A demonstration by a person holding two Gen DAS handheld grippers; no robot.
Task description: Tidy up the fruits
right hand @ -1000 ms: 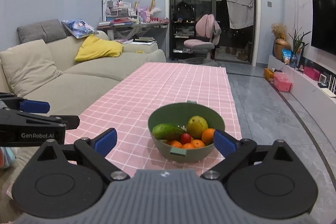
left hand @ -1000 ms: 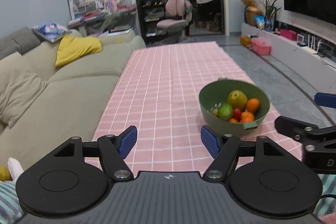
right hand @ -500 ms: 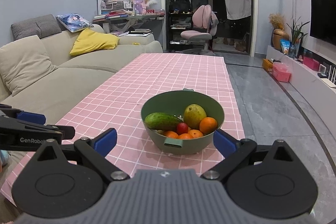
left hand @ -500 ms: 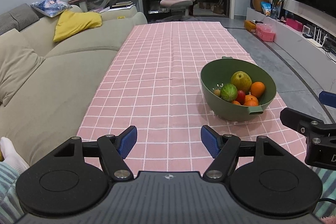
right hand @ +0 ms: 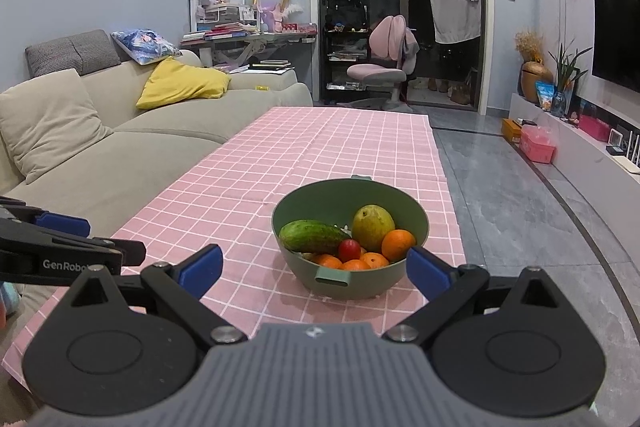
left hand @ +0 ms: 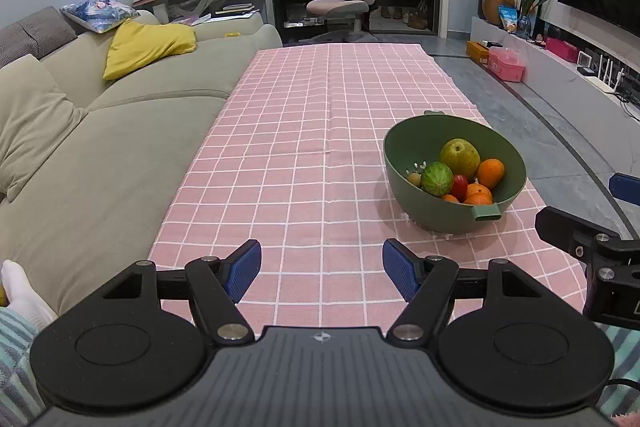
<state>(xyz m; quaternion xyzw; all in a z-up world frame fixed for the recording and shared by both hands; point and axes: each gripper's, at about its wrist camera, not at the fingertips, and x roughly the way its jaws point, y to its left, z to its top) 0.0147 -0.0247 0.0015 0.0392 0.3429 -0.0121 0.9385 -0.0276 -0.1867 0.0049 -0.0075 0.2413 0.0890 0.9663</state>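
Note:
A green bowl (left hand: pixel 408 151) (right hand: pixel 416 211) stands near the right edge of the pink checked tablecloth (left hand: pixel 312 147) (right hand: pixel 256 171). Inside lie a cucumber (right hand: pixel 313 236) (left hand: pixel 437 179), a yellow-green pear (right hand: pixel 373 222) (left hand: pixel 459 158), several oranges (right hand: pixel 397 244) (left hand: pixel 490 173) and a small red fruit (right hand: pixel 349 249) (left hand: pixel 460 186). My left gripper (left hand: pixel 322 270) is open and empty over the cloth's near end, left of the bowl. My right gripper (right hand: pixel 314 269) is open and empty, its fingers flanking the bowl's near side from behind.
A beige sofa (left hand: pixel 100 131) (right hand: pixel 104 143) with cushions runs along the table's left side. Grey floor (right hand: pixel 520 211) and a low TV bench (left hand: pixel 568 75) lie to the right. A pink chair (right hand: pixel 380 67) stands at the far end. A sock-clad foot (left hand: pixel 20 291) shows at lower left.
Both grippers have tilted and risen a little, so the bowl sits lower and farther in each view. Both stay open. The fruit has not moved.

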